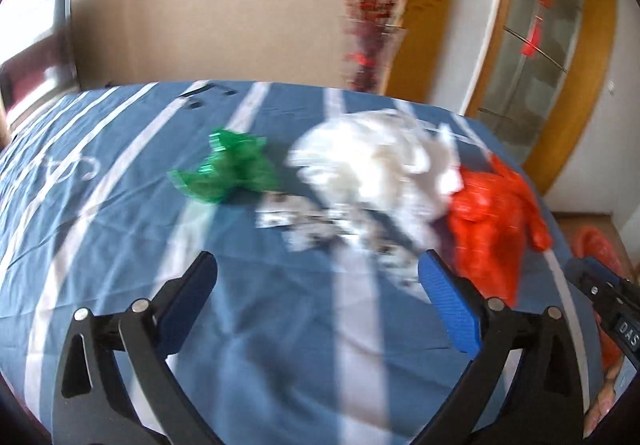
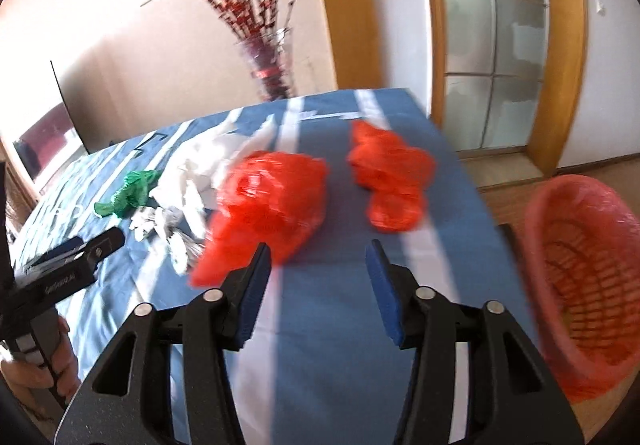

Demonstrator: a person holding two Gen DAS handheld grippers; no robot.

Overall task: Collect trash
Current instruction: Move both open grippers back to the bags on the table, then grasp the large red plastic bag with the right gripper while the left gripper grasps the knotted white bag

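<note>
**Two empty claws, a table full of bags**

The trash sits on a blue striped cloth. No claw has picked up anything at this moment, so I think this is the reaching step.

In the left wrist view, going left to right: a small green bag lies in the middle left. Next to it is a big white crumpled bag, with grey and white scraps just below it. At the right is a shiny red bag, touching the white one. The left claw is spread wide with nothing inside. It points at the scraps and the white bag.

In the right wrist view, a second red bag lies apart, right of the first. At the far right edge is a red basket, on the floor beside the table. The right claw is part way apart and empty.

Next, each claw must go down onto a bag and squeeze. The bags look thin and floppy, so a grab at a thick bunch should work best. Then the bags probably go in the basket.
</note>
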